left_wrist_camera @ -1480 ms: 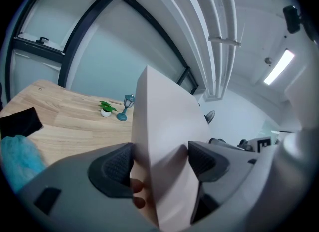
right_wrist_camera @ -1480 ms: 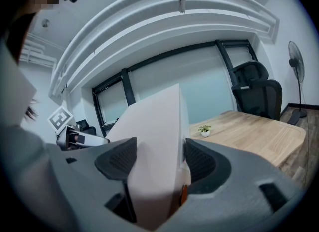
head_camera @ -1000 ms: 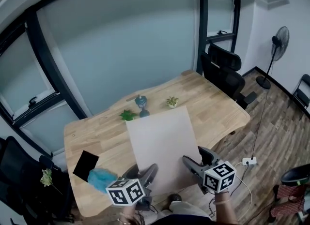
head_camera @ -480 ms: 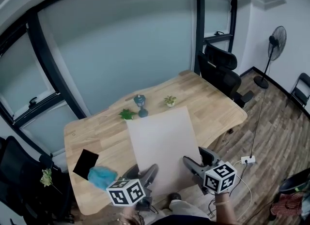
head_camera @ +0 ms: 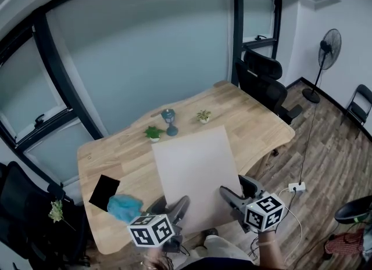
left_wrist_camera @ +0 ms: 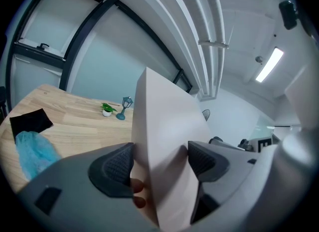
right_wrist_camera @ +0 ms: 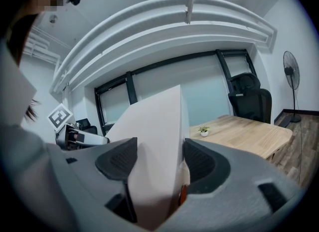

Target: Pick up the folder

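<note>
Two grippers (head_camera: 172,206) (head_camera: 232,187) apparently clamp one folder (head_camera: 195,167).

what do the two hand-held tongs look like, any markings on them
The left tongs and right tongs match: grey moulded plastic, two broad curved jaws lined with dark ribbed pads. Each carries a white cube printed with black square markers.

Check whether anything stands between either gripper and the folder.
Nothing visible does. The left gripper and the right gripper each have their fingers closed on the folder, along its near edge. The small lamp and potted plants stand on the table beyond it, clear of both grips.
</note>
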